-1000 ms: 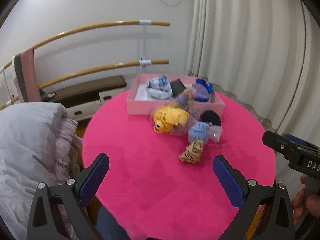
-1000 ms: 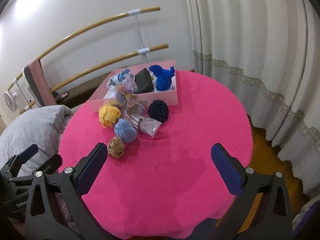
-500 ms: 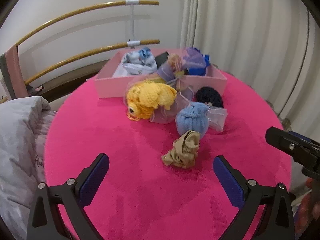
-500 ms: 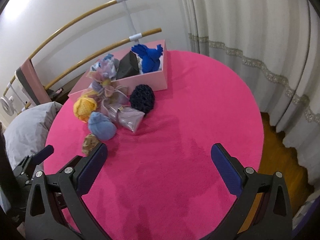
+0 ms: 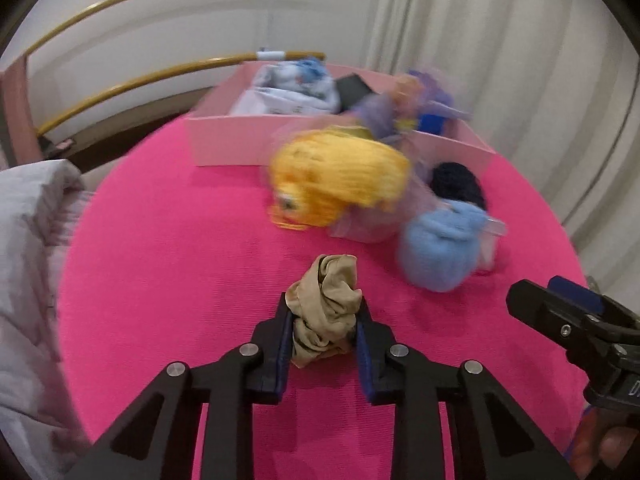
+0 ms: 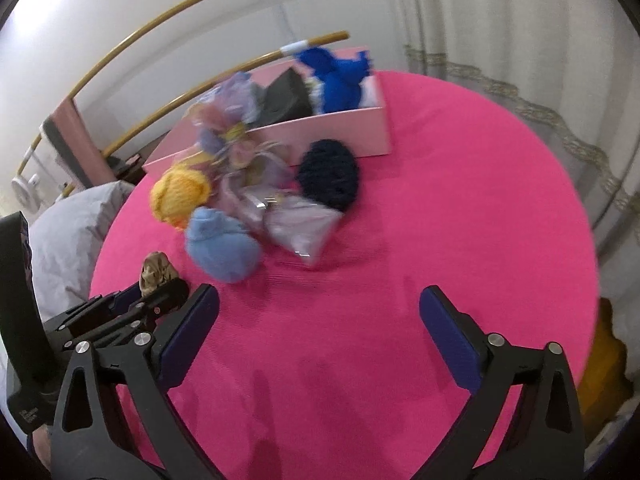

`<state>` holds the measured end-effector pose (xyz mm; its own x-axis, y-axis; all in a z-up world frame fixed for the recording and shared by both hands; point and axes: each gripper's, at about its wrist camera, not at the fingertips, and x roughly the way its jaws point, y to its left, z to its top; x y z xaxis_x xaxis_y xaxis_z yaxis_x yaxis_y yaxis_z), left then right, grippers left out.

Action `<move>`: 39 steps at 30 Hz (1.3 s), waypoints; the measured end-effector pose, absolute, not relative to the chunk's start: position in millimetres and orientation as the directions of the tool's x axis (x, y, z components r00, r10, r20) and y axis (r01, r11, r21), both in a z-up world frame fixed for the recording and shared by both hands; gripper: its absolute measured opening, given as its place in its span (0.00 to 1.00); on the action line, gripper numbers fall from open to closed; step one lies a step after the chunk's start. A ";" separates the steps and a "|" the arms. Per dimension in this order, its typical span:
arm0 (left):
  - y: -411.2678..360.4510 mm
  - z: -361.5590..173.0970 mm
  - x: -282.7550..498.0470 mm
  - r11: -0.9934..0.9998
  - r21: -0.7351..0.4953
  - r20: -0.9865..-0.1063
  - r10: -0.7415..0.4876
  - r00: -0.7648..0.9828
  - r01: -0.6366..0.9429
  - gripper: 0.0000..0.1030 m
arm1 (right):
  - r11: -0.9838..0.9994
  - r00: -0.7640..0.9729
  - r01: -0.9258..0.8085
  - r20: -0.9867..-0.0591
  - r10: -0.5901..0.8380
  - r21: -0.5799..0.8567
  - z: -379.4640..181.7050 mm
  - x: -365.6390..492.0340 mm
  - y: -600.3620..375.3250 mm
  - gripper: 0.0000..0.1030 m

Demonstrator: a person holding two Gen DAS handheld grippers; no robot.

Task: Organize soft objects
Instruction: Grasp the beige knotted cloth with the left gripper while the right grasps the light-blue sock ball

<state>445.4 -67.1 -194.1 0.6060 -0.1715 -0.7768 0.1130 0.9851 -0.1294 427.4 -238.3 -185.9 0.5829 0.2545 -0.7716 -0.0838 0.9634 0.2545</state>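
A crumpled beige cloth (image 5: 325,312) is pinched between the blue pads of the left hand-held gripper (image 5: 323,334), whose jaws have just been closing on it, at the near part of the pink table (image 5: 168,248). Just beyond it a light blue pouch (image 5: 438,248) is seen. The right hand-held gripper (image 6: 319,320) is spread wide over bare table, with nothing held.

Left wrist view: low and close over the pink round table (image 5: 180,248), angled down, facing the pink box (image 5: 240,140) at 12 o'clock; far objects blurred, perhaps by motion. Right wrist view: higher, further back, box (image 6: 344,132) at 11 o'clock. Shared: table, box, yellow knitted toy (image 5: 340,184) (image 6: 180,196), light blue bundle (image 5: 440,248) (image 6: 224,248).
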 end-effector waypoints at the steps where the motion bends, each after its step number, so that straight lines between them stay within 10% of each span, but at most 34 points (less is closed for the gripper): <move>1: -59.9 -194.6 445.8 0.988 -0.121 -0.774 -0.155 0.614 0.096 0.23 | 0.962 0.580 -0.096 -0.771 0.264 0.257 -186.2 429.0 -232.8 0.95; 10: -32.8 -205.0 450.0 0.995 -0.092 -0.771 -0.093 0.630 0.034 0.23 | 0.930 0.548 -0.194 -0.752 0.367 0.313 -192.5 454.0 -180.8 0.66; 13: -34.8 -209.9 453.7 0.995 -0.094 -0.770 -0.099 0.630 0.042 0.23 | 0.934 0.544 -0.186 -0.760 0.356 0.304 -199.7 465.6 -174.5 0.40; 39: -26.8 -127.0 399.4 0.990 -0.113 -0.689 -0.138 0.712 0.082 0.20 | 0.931 0.640 -0.260 -0.675 0.366 0.258 -134.3 416.5 -183.6 0.38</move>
<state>399.4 -26.8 -127.0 0.7119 -0.1377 -0.6886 0.0824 0.9902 -0.1128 416.5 -183.6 -134.3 0.6403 0.3660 -0.6753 -0.2595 0.9306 0.2582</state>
